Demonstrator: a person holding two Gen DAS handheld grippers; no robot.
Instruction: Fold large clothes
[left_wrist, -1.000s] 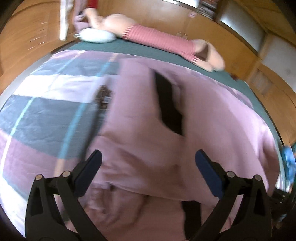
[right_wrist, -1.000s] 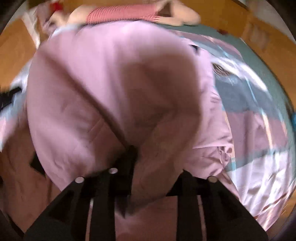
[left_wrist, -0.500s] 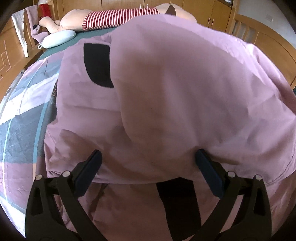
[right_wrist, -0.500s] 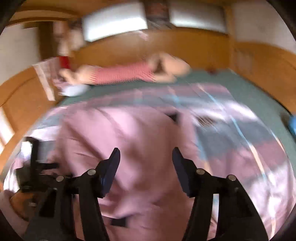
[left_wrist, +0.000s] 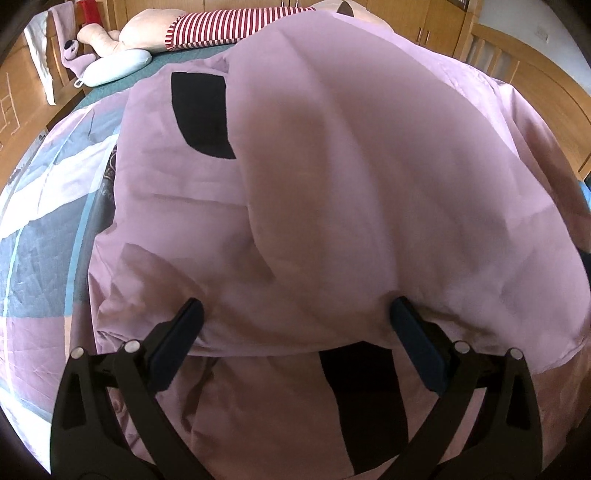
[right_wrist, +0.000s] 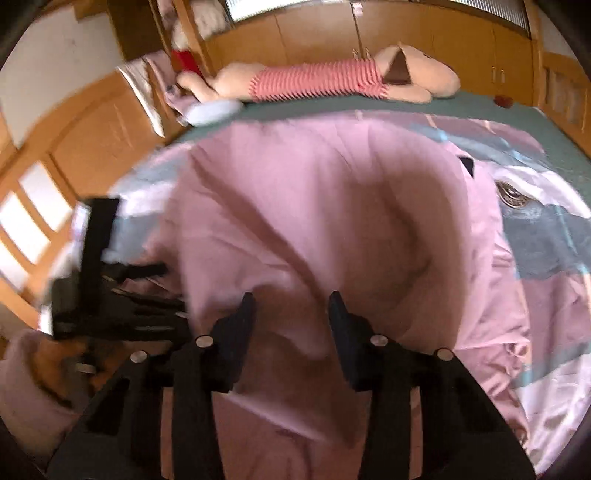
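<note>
Since half second ago: right gripper (right_wrist: 291, 314) tipped back down toward pink garment (right_wrist: 314, 221), part-open, empty. Left gripper (left_wrist: 295, 325) wide, empty, unmoved. Garment ahead of both, billowed on bedspread (left_wrist: 44, 229). Risk: loose fold slumps crooked, nothing pinning it.

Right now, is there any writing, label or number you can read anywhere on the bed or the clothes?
None can be read.
The dark ornamental print on the patchwork bedspread, beside the pink garment, may hold lettering, but it is too blurred to read.
</note>
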